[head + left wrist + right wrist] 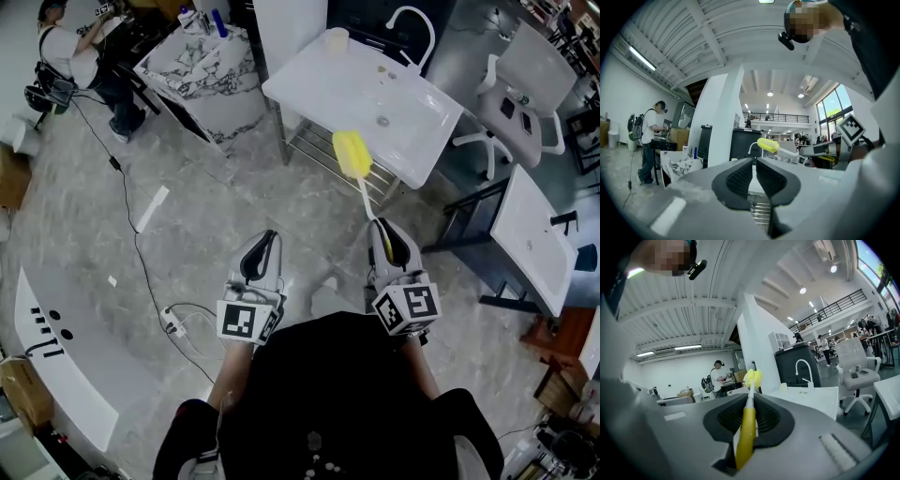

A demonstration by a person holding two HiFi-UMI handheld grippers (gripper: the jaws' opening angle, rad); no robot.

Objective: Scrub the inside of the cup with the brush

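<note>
1. The right gripper pinched the yellow brush by its handle, head pointing forward.
2. The left gripper was empty, its jaws nearly pressed together; it likely needed to spread for the cup.
3. The cup stood at the far corner of the white table, well apart from both grippers.

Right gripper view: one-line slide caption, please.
Right hand-held gripper clamps a yellow-handled, sponge-headed brush, pointing toward the white sink table carrying a pale cup.

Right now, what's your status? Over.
Left gripper shut, empty. Right gripper shut on yellow sponge-headed brush. Pale cup on white sink table ahead, untouched. Only floor between.
</note>
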